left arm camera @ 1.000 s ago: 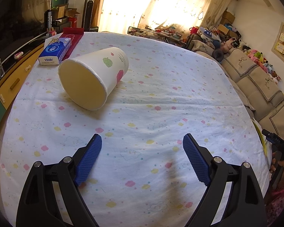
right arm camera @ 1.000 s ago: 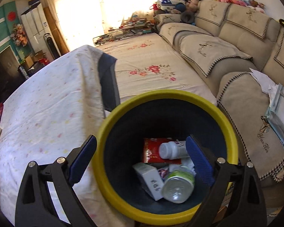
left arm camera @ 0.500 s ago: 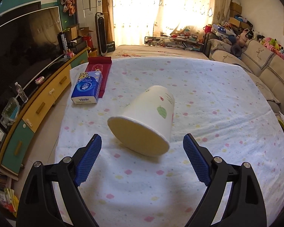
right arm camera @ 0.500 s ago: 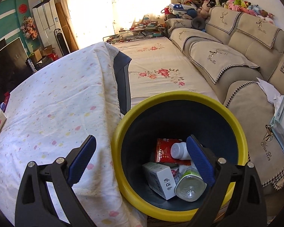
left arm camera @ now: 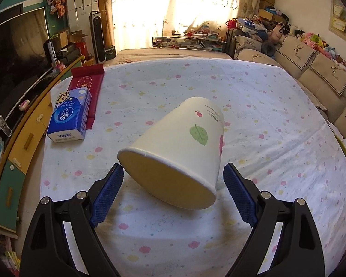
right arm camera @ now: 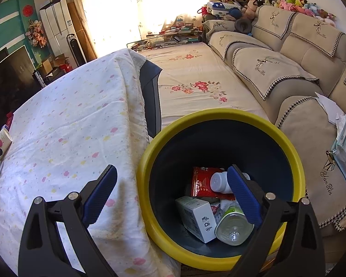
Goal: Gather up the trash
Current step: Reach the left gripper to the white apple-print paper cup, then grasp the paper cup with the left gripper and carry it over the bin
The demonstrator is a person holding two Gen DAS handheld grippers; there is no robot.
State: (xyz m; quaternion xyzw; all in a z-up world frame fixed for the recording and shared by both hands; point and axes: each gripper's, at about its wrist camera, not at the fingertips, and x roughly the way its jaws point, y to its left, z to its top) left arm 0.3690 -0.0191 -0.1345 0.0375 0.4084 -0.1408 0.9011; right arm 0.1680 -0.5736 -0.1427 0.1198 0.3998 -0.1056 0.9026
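On the table and beside it, largest to smallest:

- table (left arm camera: 253, 106): covered by a white cloth with pink and yellow spots; sofa along its far right side.
- bin (right arm camera: 221, 115): yellow rim, dark blue inside, standing just beside the table's edge. It holds 1 red packet (right arm camera: 201, 182), 1 white box (right arm camera: 196, 214), 1 white bottle (right arm camera: 219, 181) and 1 clear bottle (right arm camera: 233, 226).
- right gripper (right arm camera: 173, 196): blue pads wide apart, nothing between them; 1 finger over the cloth, 1 over the bin.
- left gripper (left arm camera: 173, 194): blue pads wide apart, either side of the cup's mouth; neither pad presses on it.
- cup (left arm camera: 180, 147): white paper, leaf and pink prints, lying on its side on the cloth, mouth toward the left gripper.
- tissue pack (left arm camera: 69, 115): blue, near the table's left edge, partly on a red mat (left arm camera: 90, 87), well apart from the cup.
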